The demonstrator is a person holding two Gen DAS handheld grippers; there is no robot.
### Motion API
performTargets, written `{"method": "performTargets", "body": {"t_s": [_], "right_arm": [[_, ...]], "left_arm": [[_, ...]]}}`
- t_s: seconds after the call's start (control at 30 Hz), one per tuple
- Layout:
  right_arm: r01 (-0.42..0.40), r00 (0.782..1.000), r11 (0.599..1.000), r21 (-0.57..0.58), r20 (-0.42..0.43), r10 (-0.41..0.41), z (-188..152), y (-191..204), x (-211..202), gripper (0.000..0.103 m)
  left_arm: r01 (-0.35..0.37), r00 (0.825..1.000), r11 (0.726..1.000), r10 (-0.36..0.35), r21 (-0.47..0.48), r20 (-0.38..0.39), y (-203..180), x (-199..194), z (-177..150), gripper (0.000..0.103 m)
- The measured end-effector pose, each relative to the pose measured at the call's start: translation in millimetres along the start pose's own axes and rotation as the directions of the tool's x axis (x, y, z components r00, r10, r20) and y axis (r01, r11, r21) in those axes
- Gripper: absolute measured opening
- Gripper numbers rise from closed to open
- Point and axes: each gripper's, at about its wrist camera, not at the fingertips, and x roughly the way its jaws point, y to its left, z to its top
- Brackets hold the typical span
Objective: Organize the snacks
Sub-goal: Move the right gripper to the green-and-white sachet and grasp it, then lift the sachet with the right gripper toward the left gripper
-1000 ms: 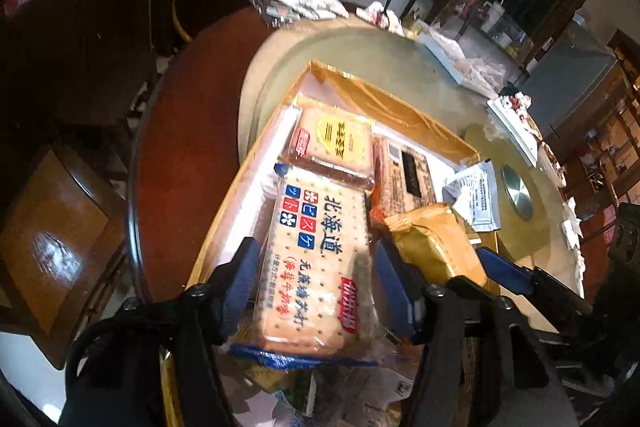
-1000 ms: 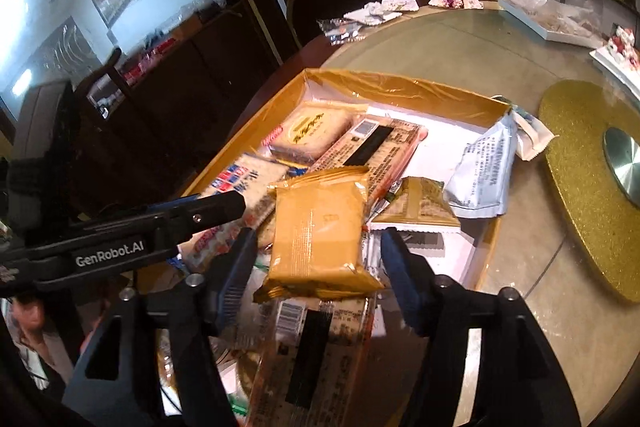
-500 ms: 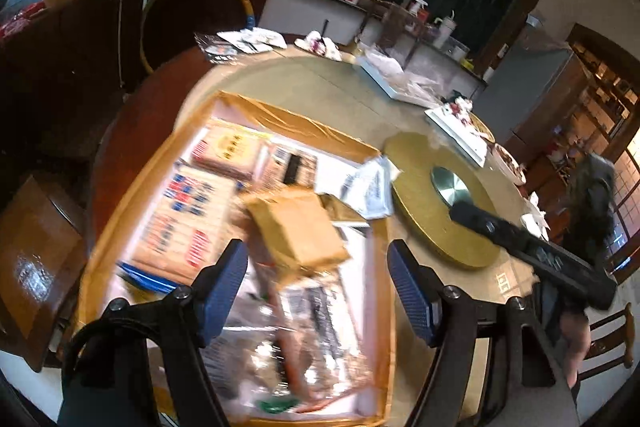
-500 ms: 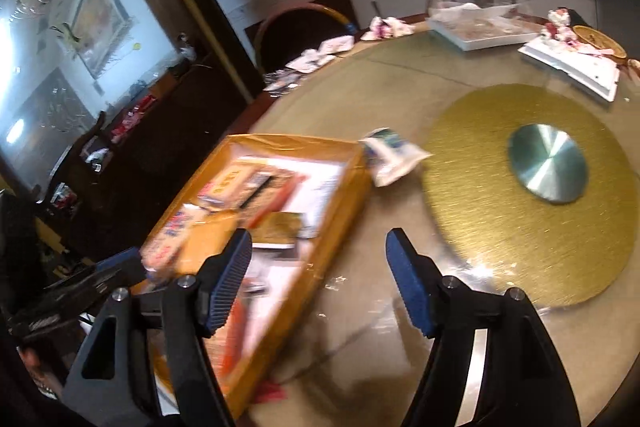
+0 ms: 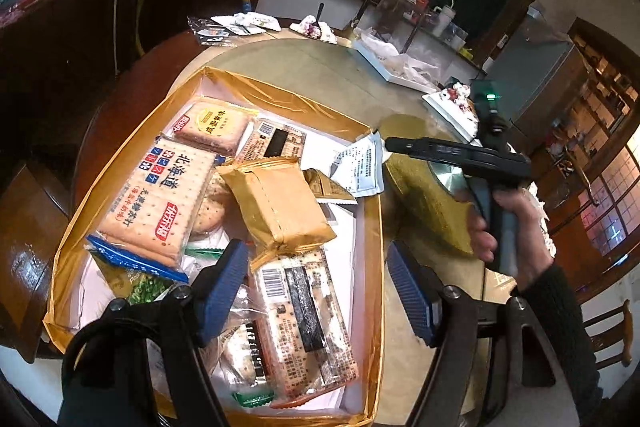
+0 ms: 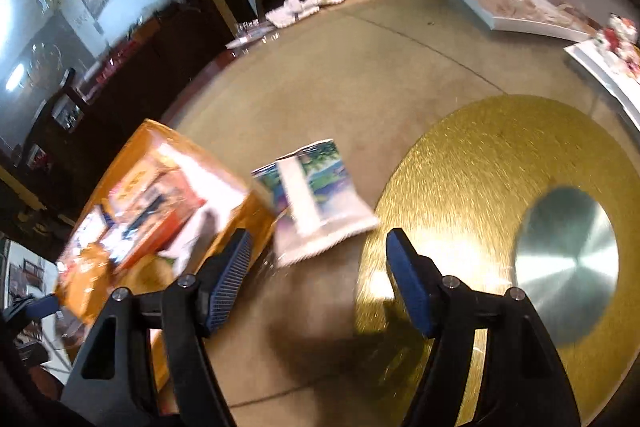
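The left gripper (image 5: 316,283) hangs over the snack box (image 5: 374,227), fingers spread wide. The right gripper (image 6: 316,279) is spread too, holding nothing.

The gold-lined box (image 5: 280,95) is holding a cream cracker pack (image 5: 156,199) edged blue, a plain gold pouch (image 5: 276,207) and a barcoded pack (image 5: 304,323) striped black.

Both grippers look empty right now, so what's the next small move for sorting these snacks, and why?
Probably ease the open right gripper forward and down onto the white packet. It appears to be the one snack not fully inside the box: it lies at the box's edge on the table, straight ahead of the right jaws. The left gripper, also open, hovers over snacks already in the box.
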Motion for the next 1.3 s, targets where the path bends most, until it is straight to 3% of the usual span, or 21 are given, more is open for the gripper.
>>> {"method": "performTargets", "body": {"t_s": [0.13,0.33,0.43,0.53,0.67,0.83,1.0,1.13,1.3], "right_arm": [[-0.032,0.999,0.999,-0.021,-0.034,0.031,12.6,-1.3,20.1,0.070],[0.006,0.999,0.997,-0.082,-0.047,-0.010,17.6,5.2,33.8,0.071],[0.059,0.998,0.992,-0.113,-0.028,-0.062,17.9,12.2,38.1,0.070],[0.138,0.990,0.975,-0.172,0.000,-0.140,10.5,24.1,38.7,0.061],[0.197,0.980,0.970,-0.139,0.007,-0.198,-8.4,29.3,25.6,0.058],[0.250,0.968,0.968,-0.020,-0.007,-0.250,-63.6,31.0,-12.9,0.058],[0.281,0.960,0.956,0.081,-0.017,-0.281,-143.8,37.3,-66.2,0.058],[0.234,0.971,0.956,0.175,0.013,-0.240,-194.1,42.9,-99.1,0.058],[0.144,0.981,0.950,0.279,0.089,-0.174,-242.2,54.3,-125.0,0.058]], "left_arm": [[0.012,1.000,1.000,-0.012,-0.011,-0.007,3.2,1.1,2.2,0.072],[0.022,1.000,1.000,-0.022,-0.015,-0.012,0.1,3.0,1.1,0.072],[0.014,1.000,1.000,-0.014,-0.007,-0.006,-6.4,1.2,-1.9,0.072],[0.009,1.000,1.000,-0.009,-0.003,0.000,-12.1,-2.6,-3.9,0.072],[-0.002,1.000,1.000,0.002,0.007,0.005,-18.7,-9.6,-8.3,0.072],[0.006,1.000,0.999,-0.007,0.037,0.013,-31.0,-19.6,-18.9,0.072],[0.057,0.998,0.995,-0.055,0.087,-0.032,-59.7,-18.4,-41.4,0.072],[0.111,0.991,0.985,-0.100,0.130,-0.085,-86.4,-10.4,-63.9,0.072],[0.132,0.984,0.973,-0.105,0.188,-0.145,-111.3,-1.7,-90.2,0.072]]}}
